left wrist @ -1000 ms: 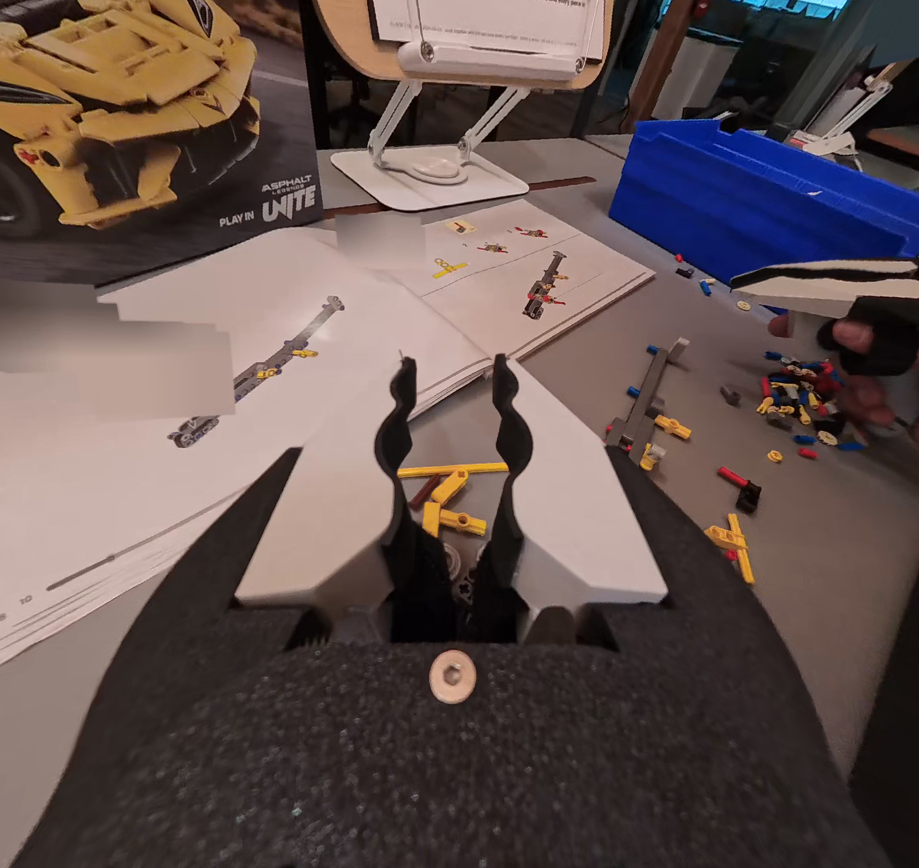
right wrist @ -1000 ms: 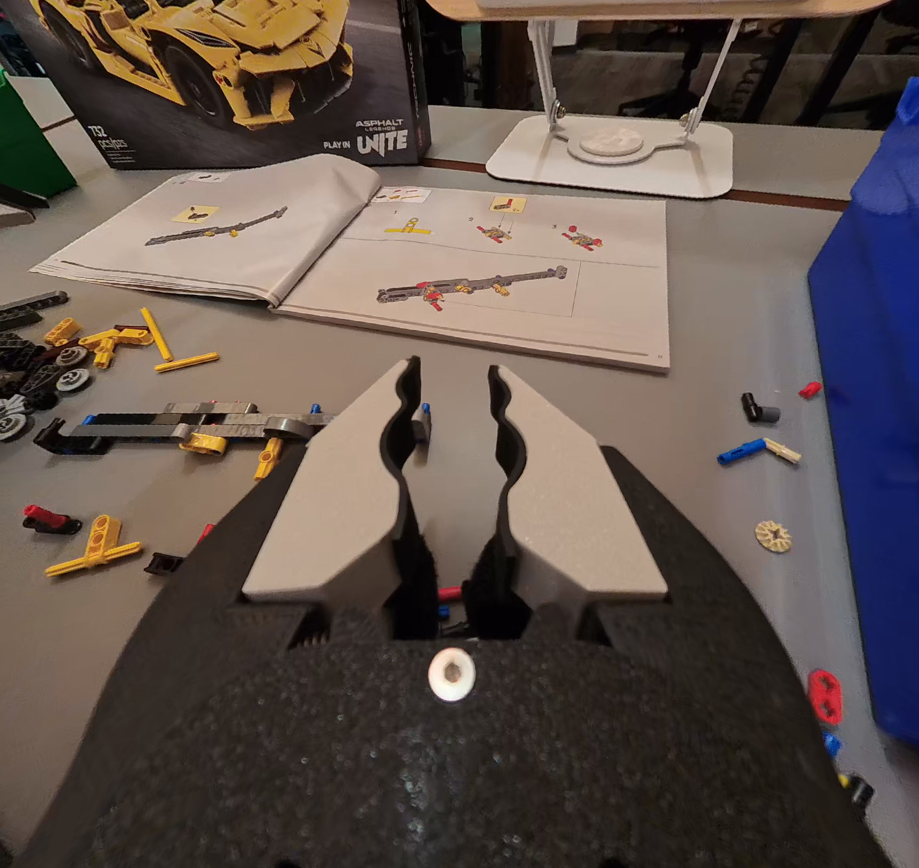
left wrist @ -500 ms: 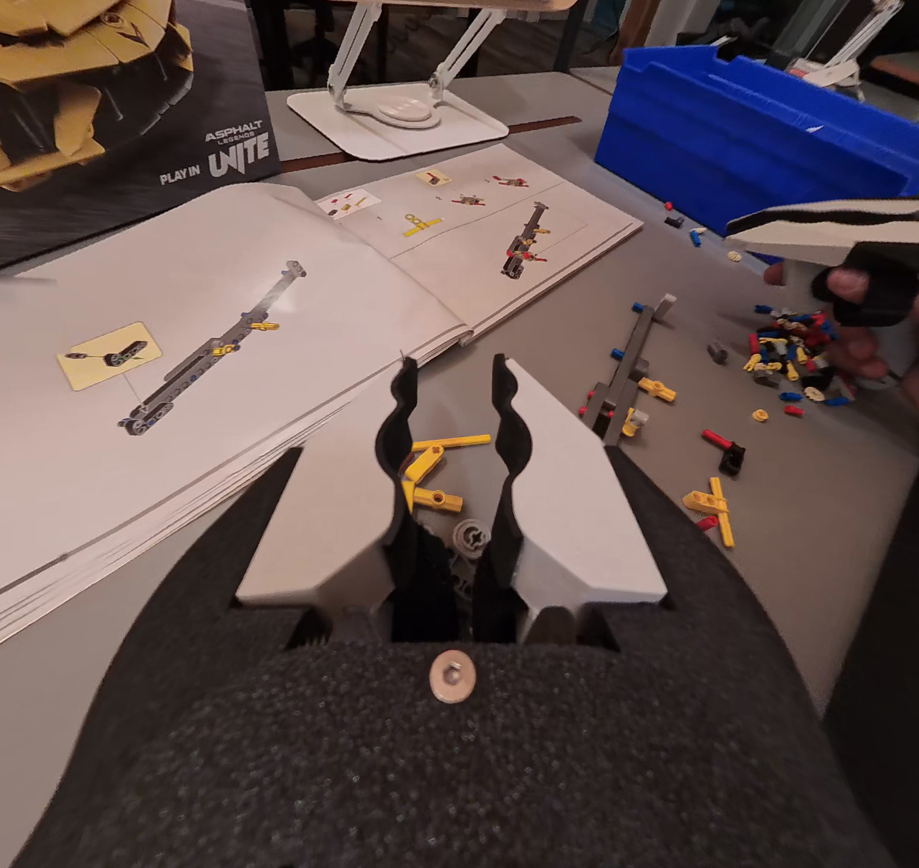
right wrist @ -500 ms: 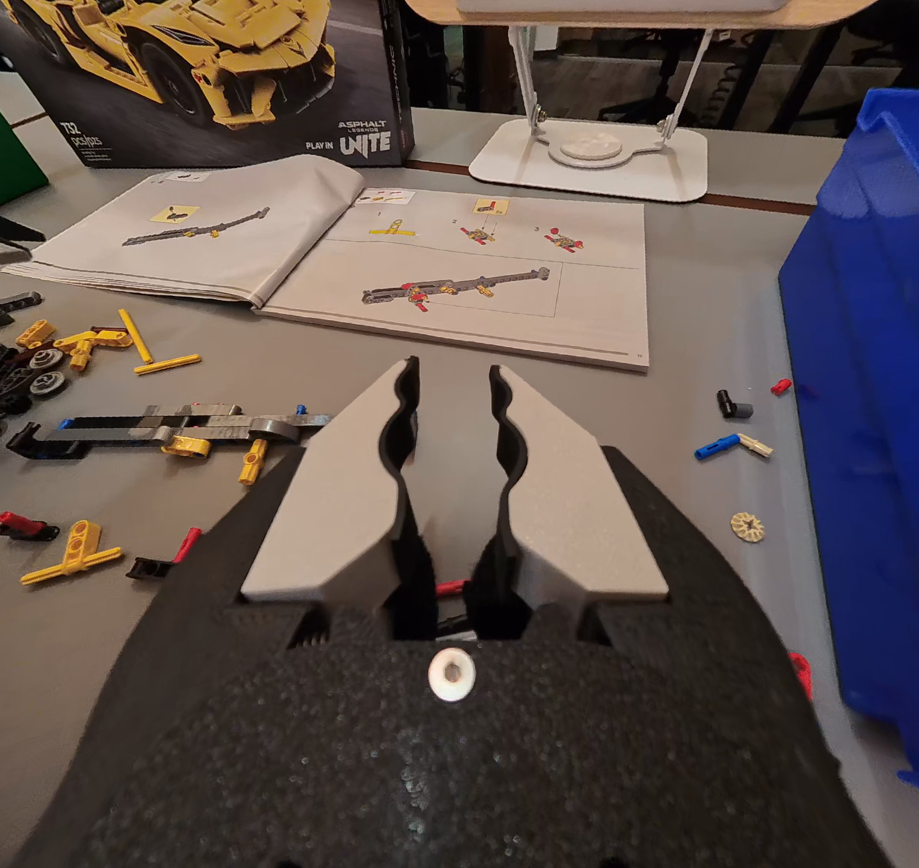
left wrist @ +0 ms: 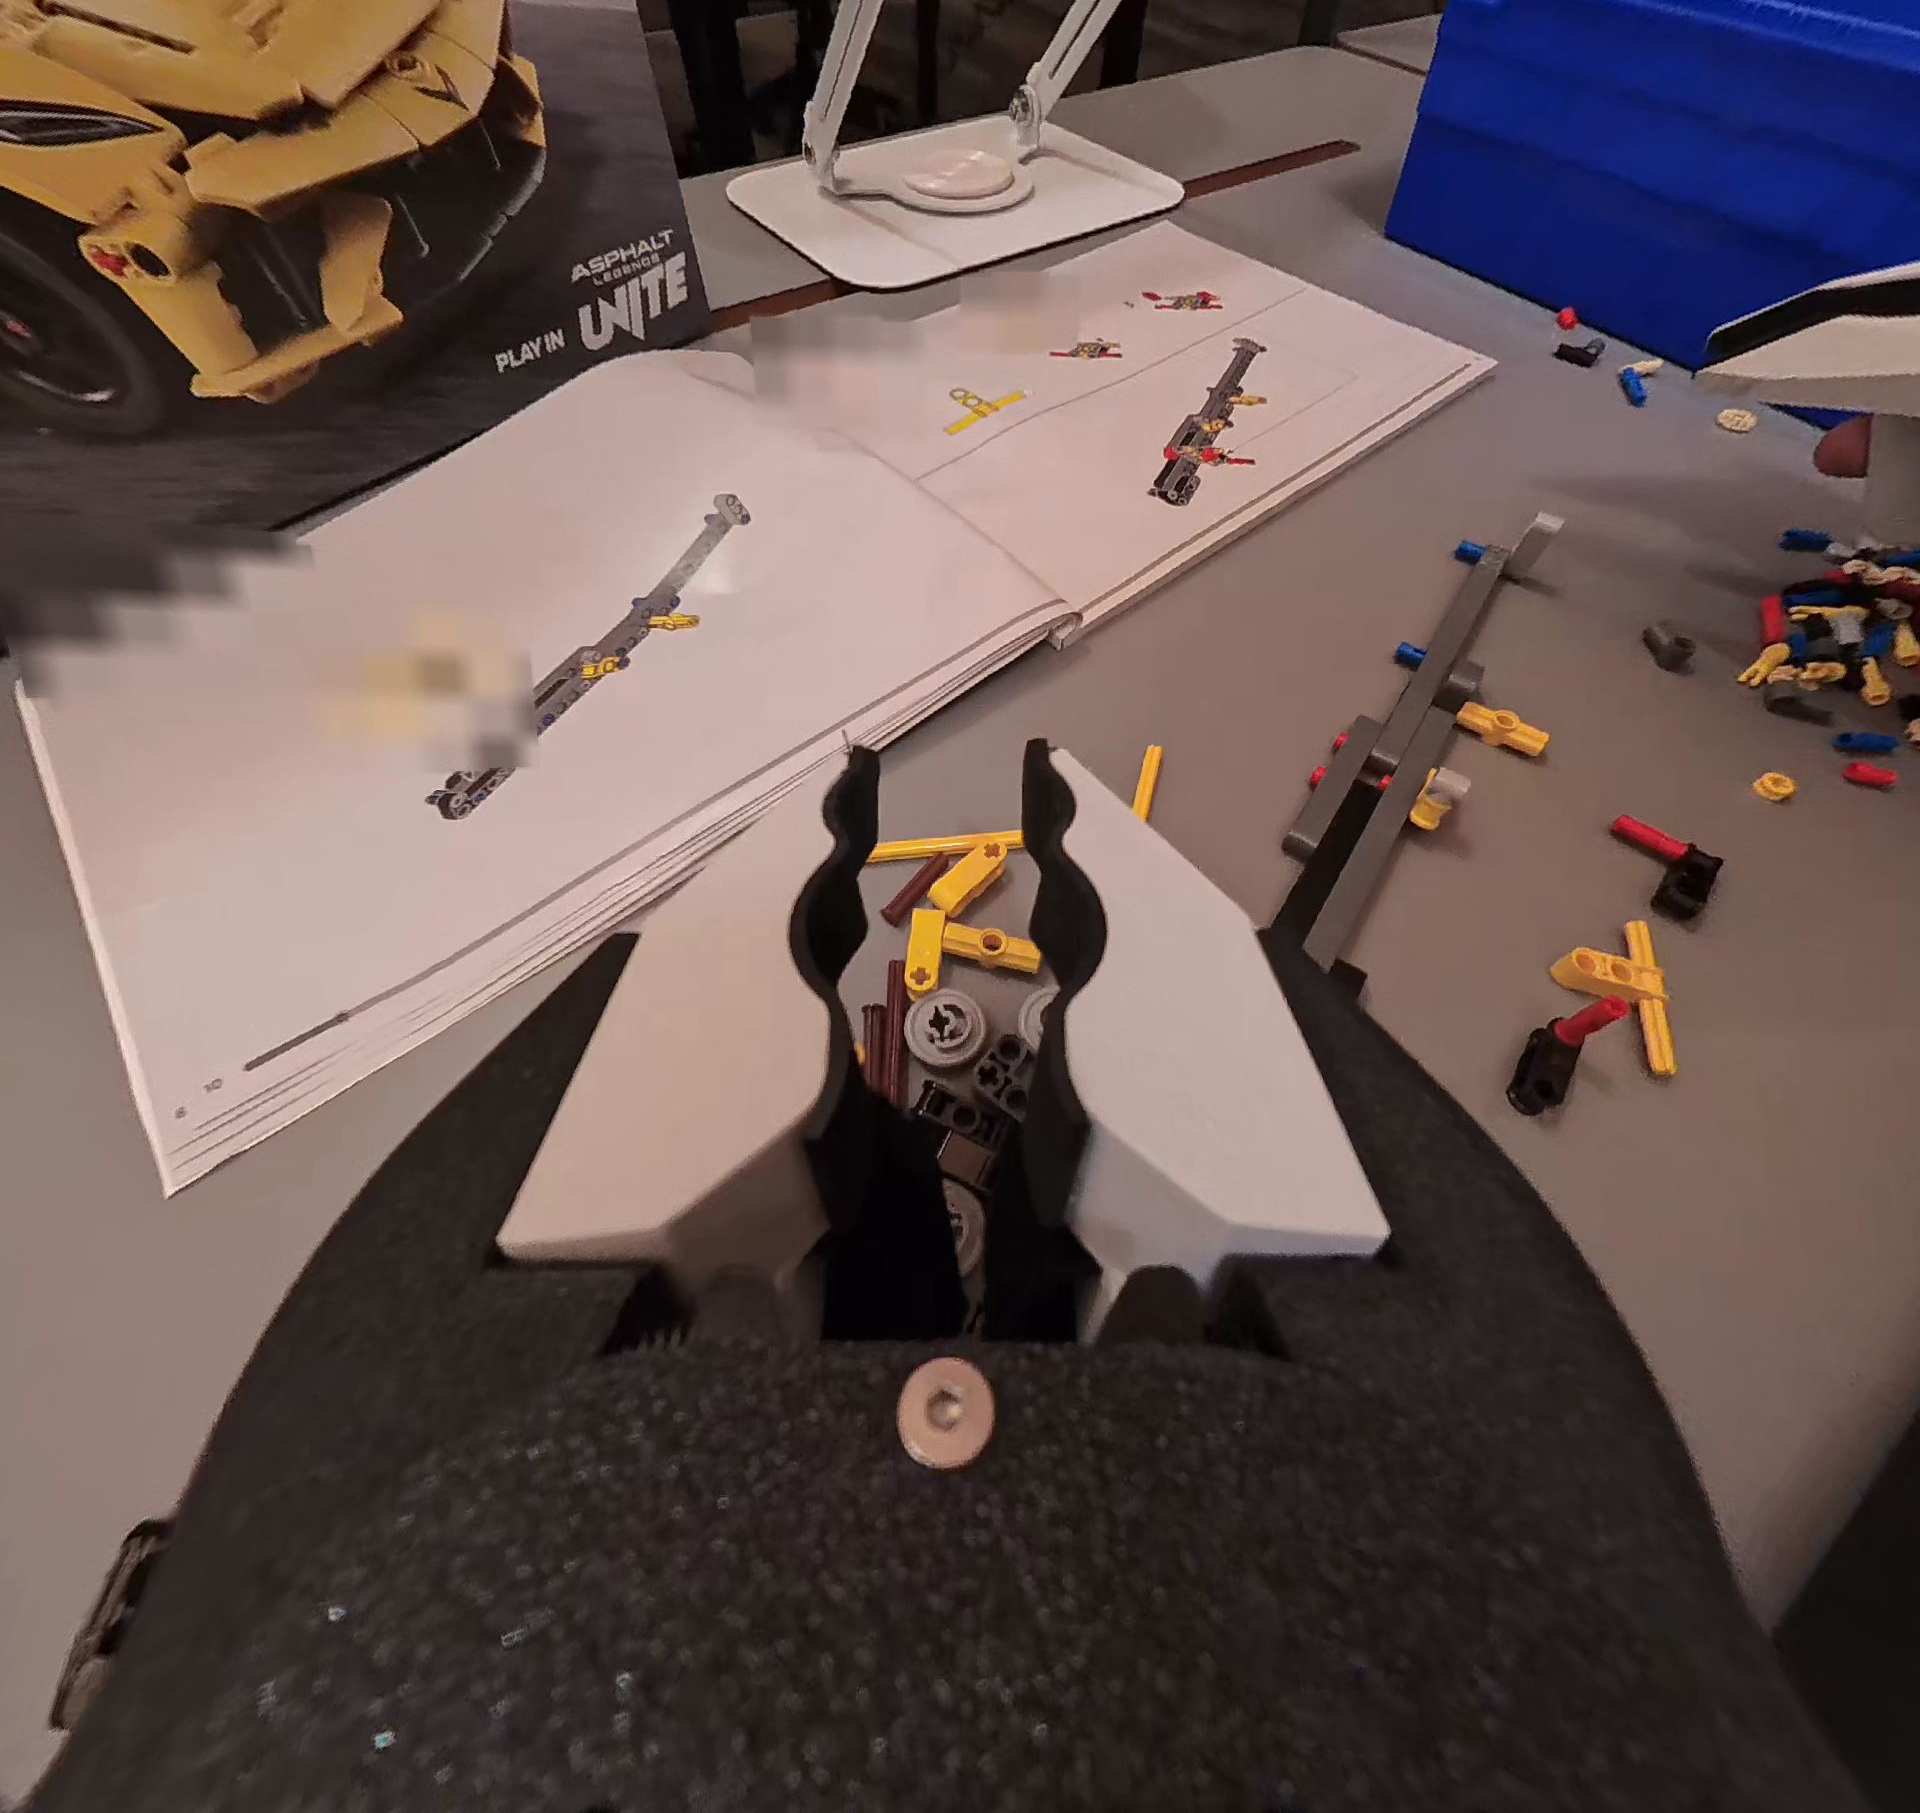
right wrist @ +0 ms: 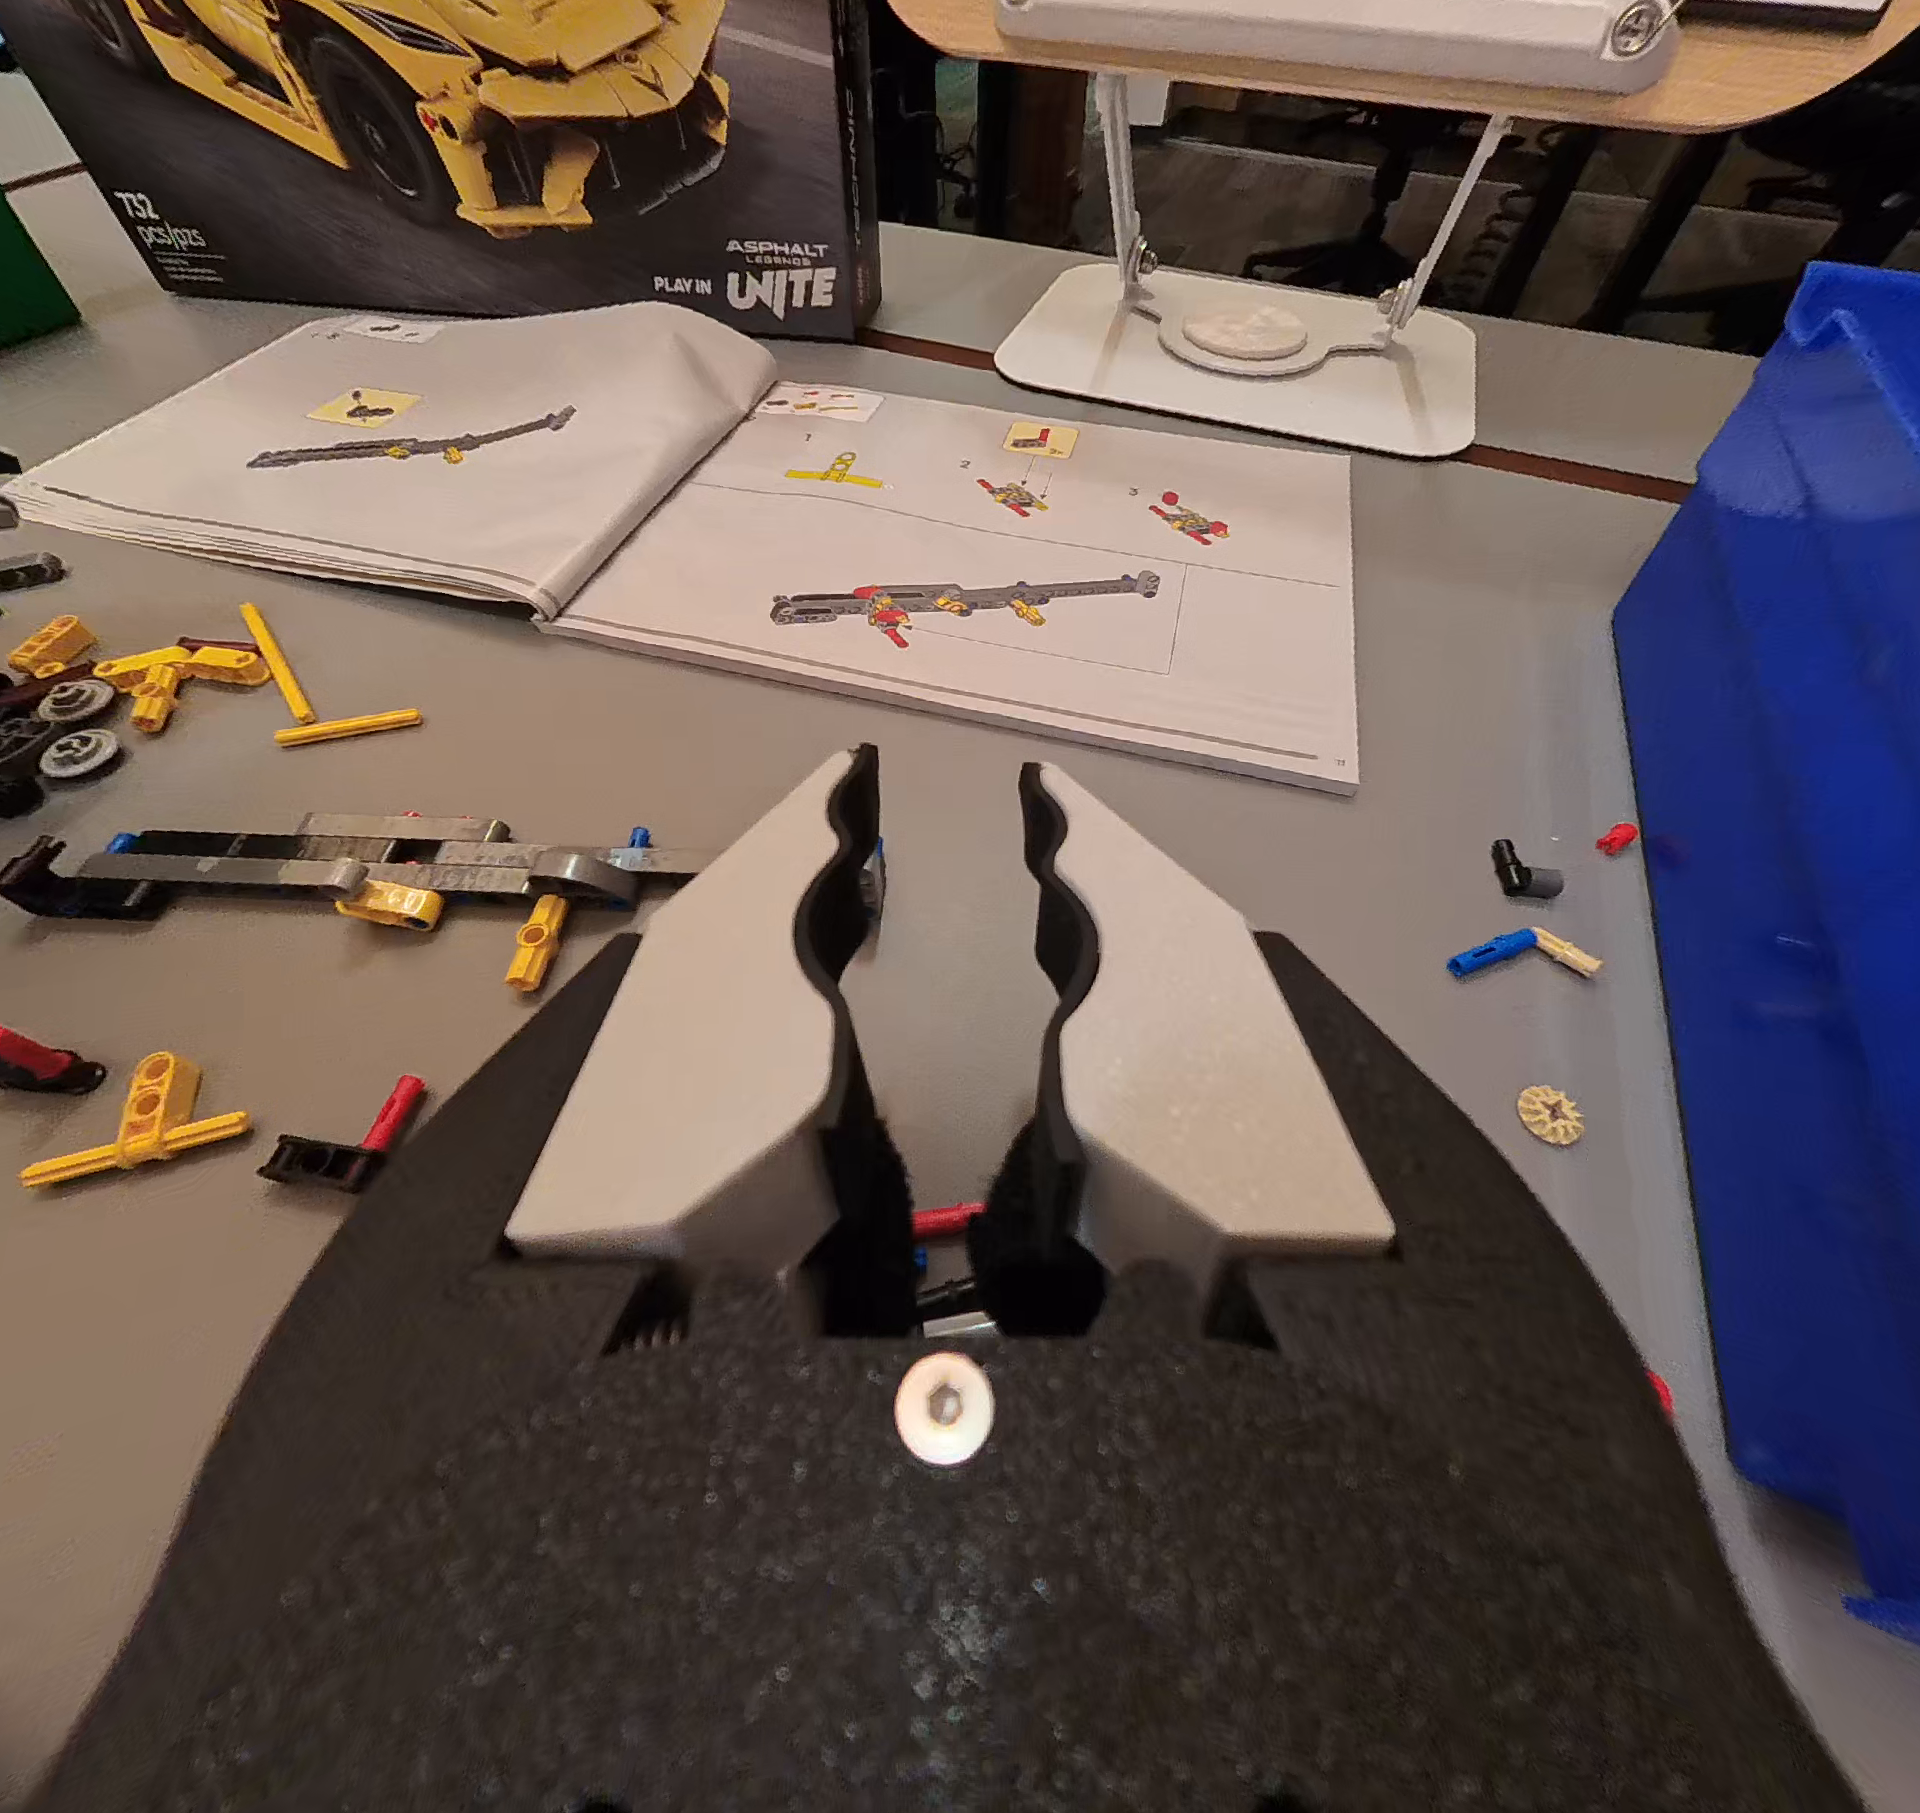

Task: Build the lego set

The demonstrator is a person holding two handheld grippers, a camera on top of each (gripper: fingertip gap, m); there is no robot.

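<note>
Left gripper (left wrist: 948, 766) is seen lowered toward the yellow connectors (left wrist: 961, 916), jaws apart, empty | right gripper (right wrist: 948, 776) parted, empty | grey beam assembly (right wrist: 343, 864) lies left of it | light, stiff; best gripped mid-beam.

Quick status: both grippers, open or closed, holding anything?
Left gripper: open, empty, over loose pieces.
Right gripper: open, empty, above bare table.

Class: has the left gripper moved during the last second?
Yes. The left gripper has drawn back toward the person: the instruction booklet edge now lies beyond its tips.
</note>
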